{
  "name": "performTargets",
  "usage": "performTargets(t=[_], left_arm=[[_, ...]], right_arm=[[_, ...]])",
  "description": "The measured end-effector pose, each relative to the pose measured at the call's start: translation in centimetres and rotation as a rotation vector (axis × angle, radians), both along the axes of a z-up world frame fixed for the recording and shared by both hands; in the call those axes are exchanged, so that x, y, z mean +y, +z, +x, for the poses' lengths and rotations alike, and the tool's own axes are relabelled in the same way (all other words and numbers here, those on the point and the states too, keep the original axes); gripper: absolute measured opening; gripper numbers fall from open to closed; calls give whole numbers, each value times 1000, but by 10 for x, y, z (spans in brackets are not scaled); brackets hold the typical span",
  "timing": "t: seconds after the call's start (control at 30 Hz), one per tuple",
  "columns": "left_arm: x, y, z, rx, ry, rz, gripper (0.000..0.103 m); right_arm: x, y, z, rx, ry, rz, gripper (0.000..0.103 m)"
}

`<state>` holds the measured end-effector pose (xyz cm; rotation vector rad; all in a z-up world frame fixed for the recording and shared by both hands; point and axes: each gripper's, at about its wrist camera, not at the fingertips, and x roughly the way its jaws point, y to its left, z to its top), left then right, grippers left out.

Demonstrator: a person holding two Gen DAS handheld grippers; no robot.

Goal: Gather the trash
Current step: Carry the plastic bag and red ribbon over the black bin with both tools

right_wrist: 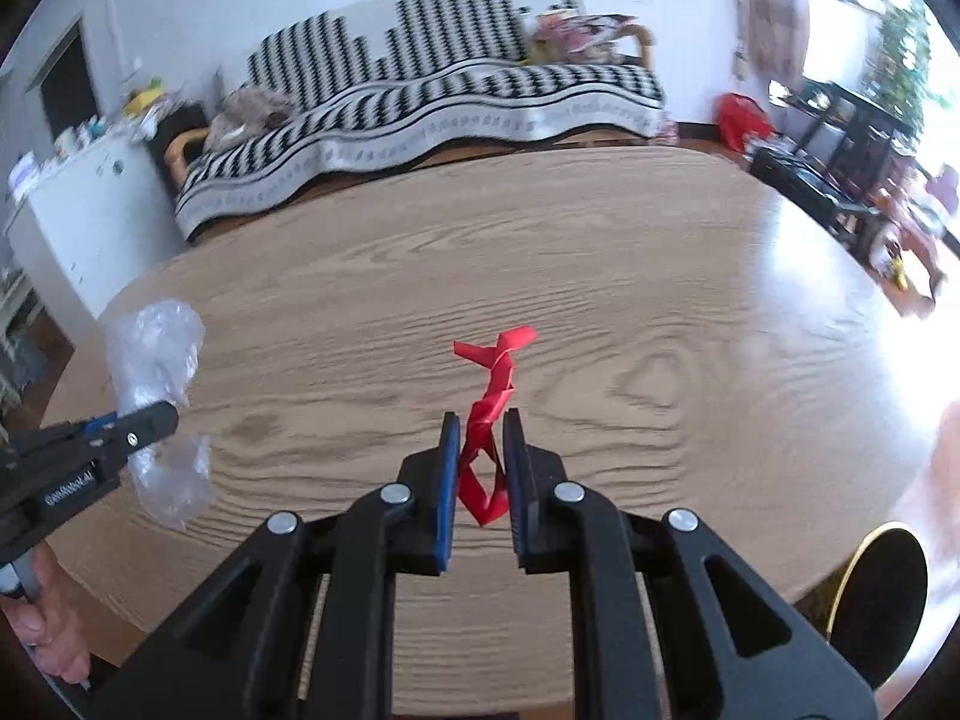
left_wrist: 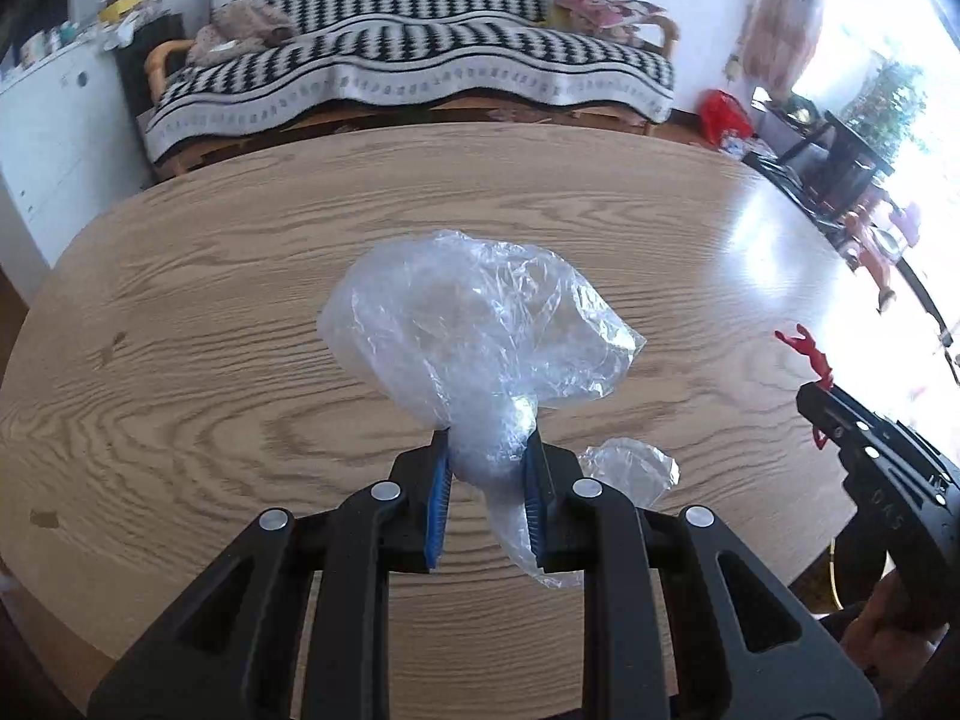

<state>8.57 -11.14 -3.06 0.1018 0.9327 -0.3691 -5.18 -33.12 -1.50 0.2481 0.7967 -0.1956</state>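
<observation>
The oval wooden table (left_wrist: 240,276) fills both views, with a sofa under a black-and-white patterned throw (left_wrist: 420,60) behind it and nothing else lying on the wood. Above the table, the left gripper (left_wrist: 489,456) is closed on the neck of a crumpled clear plastic bag (left_wrist: 474,312), which balloons above the blue pads while a tail hangs below. The right gripper (right_wrist: 482,441) is clamped tight on a twisted red plastic strip (right_wrist: 492,396) that sticks up past its fingertips. Carrying both well probably means keeping the jaws firmly closed and the light bag clear of the table edge. Only the right wrist view shows a dark round object (right_wrist: 882,594) beside the table, possibly a bin, and the person's left hand (right_wrist: 45,624).
</observation>
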Motion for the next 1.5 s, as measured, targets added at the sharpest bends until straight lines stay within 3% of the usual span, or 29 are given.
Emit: performTargets(t=[0.1, 0.4, 0.77, 0.9, 1.03, 1.17, 1.3, 1.5], left_arm=[[-31, 4, -8, -5, -61, 5, 20], [-139, 23, -57, -8, -302, -46, 20], [-307, 19, -158, 53, -612, -84, 20], [-360, -1, -195, 89, -708, -78, 20], [-409, -41, -230, 129, -781, -28, 20], [-429, -75, -251, 178, -839, -17, 20], [-441, -104, -260, 217, -871, 43, 21], [-455, -115, -261, 198, -917, 91, 21]], right_arm=[[-35, 12, -25, -17, -67, 41, 15], [-148, 41, -121, -53, -300, 40, 15], [-280, 16, -266, 8, -595, 32, 15], [-310, 3, -307, 30, -658, 40, 15], [-333, -16, -334, 52, -702, 66, 15], [-351, -44, -353, 87, -726, 110, 15], [-361, -73, -360, 131, -733, 157, 15], [-362, -88, -348, 146, -725, 182, 15]])
